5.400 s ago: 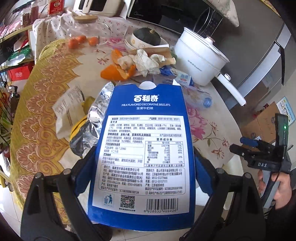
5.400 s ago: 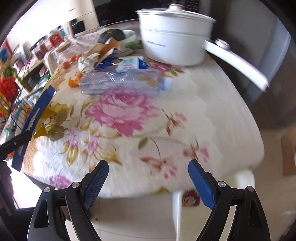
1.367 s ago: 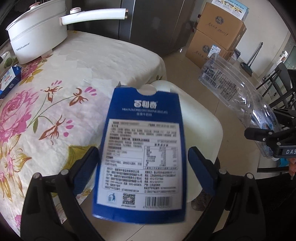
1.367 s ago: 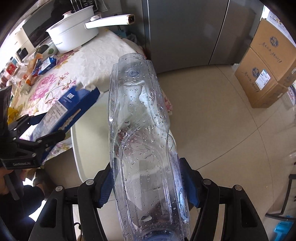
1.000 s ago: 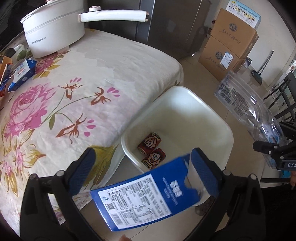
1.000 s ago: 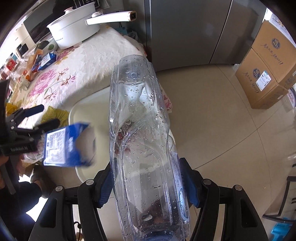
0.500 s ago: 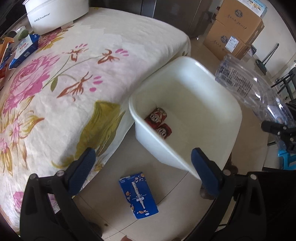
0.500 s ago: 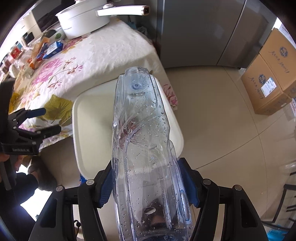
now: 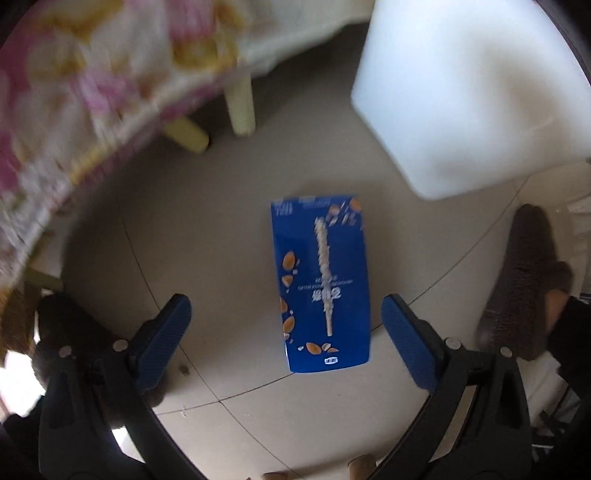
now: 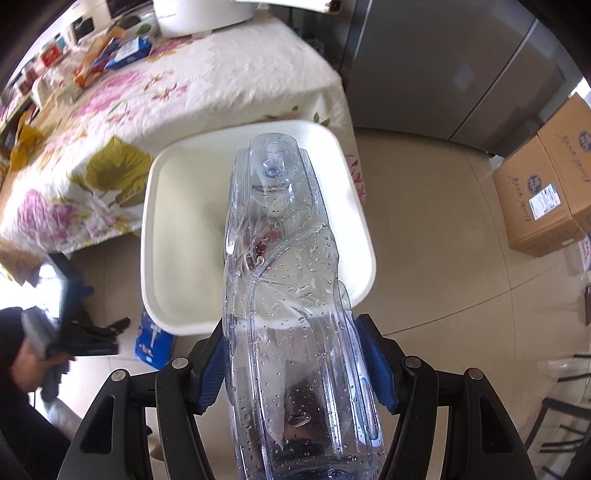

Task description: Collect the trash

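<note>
The blue biscuit box (image 9: 320, 282) lies flat on the tiled floor, face up, beside the white bin (image 9: 469, 92). My left gripper (image 9: 286, 341) hangs open straight above the box, its blue pads either side of it and clear of it. In the right wrist view my right gripper (image 10: 291, 365) is shut on a crushed clear plastic bottle (image 10: 288, 280), held over the open white bin (image 10: 159, 206). The box (image 10: 153, 339) shows on the floor at the bin's near-left corner, with the left gripper (image 10: 81, 332) blurred beside it.
The table with its floral cloth (image 10: 129, 103) stands behind the bin, carrying a white pot (image 10: 199, 14) and more litter (image 10: 110, 51). Table legs (image 9: 240, 103) and a person's slippered foot (image 9: 524, 280) are near the box. Cardboard boxes (image 10: 546, 192) stand at right.
The left gripper has dropped low over the floor toward the fallen box, which now fills the view's middle. The right gripper has tipped down, bringing the bottle over the bin.
</note>
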Available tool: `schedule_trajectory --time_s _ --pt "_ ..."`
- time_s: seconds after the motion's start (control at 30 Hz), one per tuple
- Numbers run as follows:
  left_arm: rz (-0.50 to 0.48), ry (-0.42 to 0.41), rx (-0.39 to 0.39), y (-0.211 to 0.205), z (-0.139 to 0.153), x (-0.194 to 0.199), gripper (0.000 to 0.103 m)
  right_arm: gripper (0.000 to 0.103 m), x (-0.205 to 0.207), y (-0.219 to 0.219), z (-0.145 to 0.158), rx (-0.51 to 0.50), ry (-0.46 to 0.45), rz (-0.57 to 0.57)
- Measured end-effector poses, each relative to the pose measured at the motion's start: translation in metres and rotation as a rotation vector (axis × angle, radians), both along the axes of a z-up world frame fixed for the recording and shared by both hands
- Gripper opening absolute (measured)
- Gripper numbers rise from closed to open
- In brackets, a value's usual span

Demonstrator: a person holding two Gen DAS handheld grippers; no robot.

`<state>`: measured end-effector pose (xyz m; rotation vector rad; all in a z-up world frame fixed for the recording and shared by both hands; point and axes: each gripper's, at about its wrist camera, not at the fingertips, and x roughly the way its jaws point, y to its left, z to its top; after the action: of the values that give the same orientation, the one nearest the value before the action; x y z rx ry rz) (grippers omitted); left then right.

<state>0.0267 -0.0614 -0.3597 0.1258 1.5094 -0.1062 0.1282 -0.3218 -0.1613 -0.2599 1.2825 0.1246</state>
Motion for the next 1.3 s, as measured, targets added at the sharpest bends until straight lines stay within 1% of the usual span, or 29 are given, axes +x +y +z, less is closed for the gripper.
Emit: schedule_trajectory --time_s 0.07,0.17,0.23,0.33,0.4,0.43,0.47,0.53,0.63,0.77,0.87,0.97,1.03,1.07,1.1,1.13,1.17,1.3 --pt "0.024 0.005 0.022 -0.009 -0.023 -0.006 0.102 0.066 -0.003 0.000 -0.004 -0.005 0.009 0.012" --pt "0.043 0.006 0.039 -0.022 -0.047 -0.011 0.102 0.066 -0.005 -0.001 -0.010 -0.011 0.021 0.024" --pt "0.049 -0.002 0.048 -0.031 -0.058 -0.012 0.102 0.066 -0.006 -0.002 -0.012 -0.012 0.026 0.026" --pt "0.065 -0.012 0.099 -0.040 -0.071 -0.011 0.102 0.066 -0.005 -0.003 -0.014 -0.011 0.031 0.024" --pt "0.102 -0.010 0.131 -0.038 -0.080 -0.008 0.102 0.066 -0.003 -0.003 -0.015 -0.008 0.033 0.022" --pt "0.121 -0.005 0.124 -0.036 -0.083 -0.007 0.103 0.066 -0.003 -0.004 -0.015 -0.007 0.033 0.022" --pt "0.140 -0.009 0.101 -0.034 -0.083 -0.004 0.103 0.066 -0.002 -0.004 -0.014 -0.006 0.032 0.022" --pt "0.152 -0.018 0.094 -0.034 -0.083 0.000 0.103 0.066 -0.001 -0.003 -0.014 -0.004 0.033 0.022" --pt "0.167 0.026 0.031 -0.039 -0.087 0.005 0.103 0.066 -0.002 -0.003 -0.015 -0.005 0.035 0.024" --pt "0.122 0.025 0.049 -0.053 -0.090 0.003 0.103 0.066 -0.002 -0.004 -0.013 0.005 0.032 0.021" --pt "0.160 0.052 0.058 -0.044 -0.100 0.001 0.103 0.066 -0.002 -0.005 -0.012 0.009 0.030 0.021" --pt "0.197 0.098 0.029 -0.031 -0.110 0.006 0.103 0.066 -0.002 -0.004 -0.013 0.006 0.032 0.023" --pt "0.191 0.113 -0.007 -0.028 -0.114 0.008 0.103 0.067 -0.001 -0.004 -0.013 0.001 0.034 0.023" --pt "0.168 0.117 -0.012 -0.029 -0.114 0.012 0.102 0.067 -0.001 -0.004 -0.013 0.000 0.034 0.023" --pt "0.140 0.115 -0.016 -0.025 -0.115 0.018 0.096 0.066 -0.001 -0.004 -0.013 0.000 0.034 0.023" --pt "0.116 0.110 -0.025 -0.025 -0.113 0.022 0.093 0.066 -0.001 -0.003 -0.012 0.001 0.032 0.023" --pt "0.100 0.106 -0.042 -0.025 -0.109 0.024 0.092 0.066 -0.001 -0.003 -0.011 0.003 0.030 0.022" --pt "0.097 0.060 -0.117 -0.016 -0.082 0.028 0.092 0.066 0.000 -0.002 -0.005 0.014 0.013 0.016"
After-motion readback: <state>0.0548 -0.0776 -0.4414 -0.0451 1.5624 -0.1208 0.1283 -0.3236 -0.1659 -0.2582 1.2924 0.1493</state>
